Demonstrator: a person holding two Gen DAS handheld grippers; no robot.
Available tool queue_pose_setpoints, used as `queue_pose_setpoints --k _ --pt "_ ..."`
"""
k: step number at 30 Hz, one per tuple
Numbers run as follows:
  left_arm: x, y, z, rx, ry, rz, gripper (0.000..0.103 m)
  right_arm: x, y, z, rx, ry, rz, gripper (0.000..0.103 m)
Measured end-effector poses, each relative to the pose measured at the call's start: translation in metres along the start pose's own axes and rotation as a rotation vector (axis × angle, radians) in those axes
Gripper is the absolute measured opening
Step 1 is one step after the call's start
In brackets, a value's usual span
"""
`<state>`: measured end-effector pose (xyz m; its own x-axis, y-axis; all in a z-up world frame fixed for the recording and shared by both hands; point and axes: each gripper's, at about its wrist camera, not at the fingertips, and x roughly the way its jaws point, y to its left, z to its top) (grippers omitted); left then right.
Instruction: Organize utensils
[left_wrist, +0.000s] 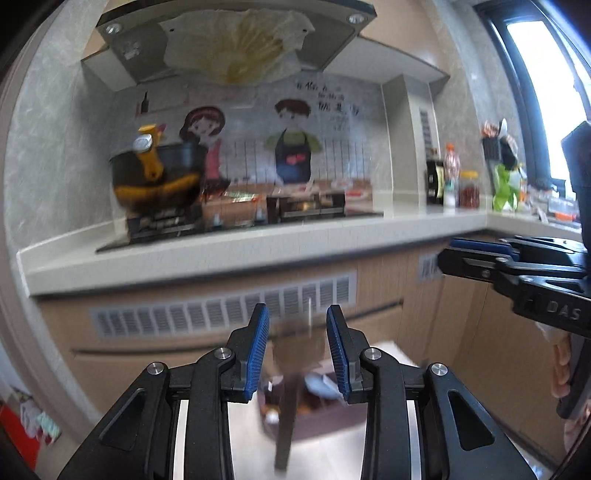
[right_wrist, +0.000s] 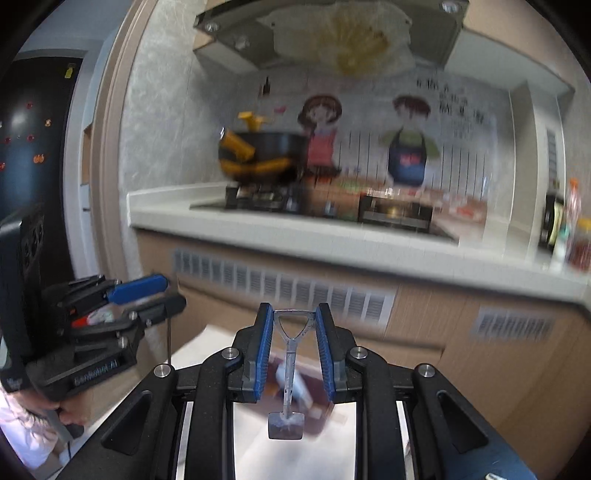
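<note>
Right wrist view: a shovel-shaped spoon (right_wrist: 290, 363) is clamped by its triangular handle between the right gripper (right_wrist: 294, 325) pads, bowl hanging down. In the left wrist view, a thin blurred rod (left_wrist: 309, 314) is seen between the partly open left gripper (left_wrist: 297, 328) pads; contact cannot be told. A counter (left_wrist: 229, 254) lies ahead.

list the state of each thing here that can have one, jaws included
right gripper: jaws shut on the shovel-shaped spoon's handle
shovel-shaped spoon: hanging blade-down in the jaws
left gripper: jaws part open; thin rod hangs there, grip unclear
pot: upright on the stove
jar: lid on
</note>
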<state>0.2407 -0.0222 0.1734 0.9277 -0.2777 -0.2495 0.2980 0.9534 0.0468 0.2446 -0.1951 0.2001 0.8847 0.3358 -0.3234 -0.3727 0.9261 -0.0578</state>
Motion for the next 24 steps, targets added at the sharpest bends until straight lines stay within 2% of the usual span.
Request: queue_pose_setpoints --k 3,5,9,11,16,19,24 --pt "0.028 0.008 0.012 -0.026 0.002 -0.024 0.033 0.024 -0.006 0.015 -0.007 -0.006 -0.030 0.021" --pt "0.050 0.015 0.009 -0.054 0.022 -0.038 0.033 0.046 -0.011 0.014 0.004 0.012 -0.044 0.021" --pt "0.088 0.026 -0.015 -0.116 0.113 -0.052 0.033 0.091 -0.021 -0.005 0.044 0.100 -0.053 0.021" --pt "0.101 0.031 -0.032 -0.116 0.166 -0.066 0.033 0.105 -0.025 -0.018 0.061 0.137 -0.040 0.021" --pt "0.124 0.028 -0.077 -0.062 0.297 -0.116 0.033 0.109 -0.026 -0.031 0.068 0.145 -0.023 0.021" --pt "0.125 0.017 -0.101 -0.013 0.354 -0.193 0.034 0.101 -0.025 -0.029 0.067 0.133 -0.021 0.021" --pt "0.128 -0.031 -0.136 0.187 0.478 -0.343 0.037 0.066 -0.027 -0.029 0.053 0.114 -0.005 0.021"
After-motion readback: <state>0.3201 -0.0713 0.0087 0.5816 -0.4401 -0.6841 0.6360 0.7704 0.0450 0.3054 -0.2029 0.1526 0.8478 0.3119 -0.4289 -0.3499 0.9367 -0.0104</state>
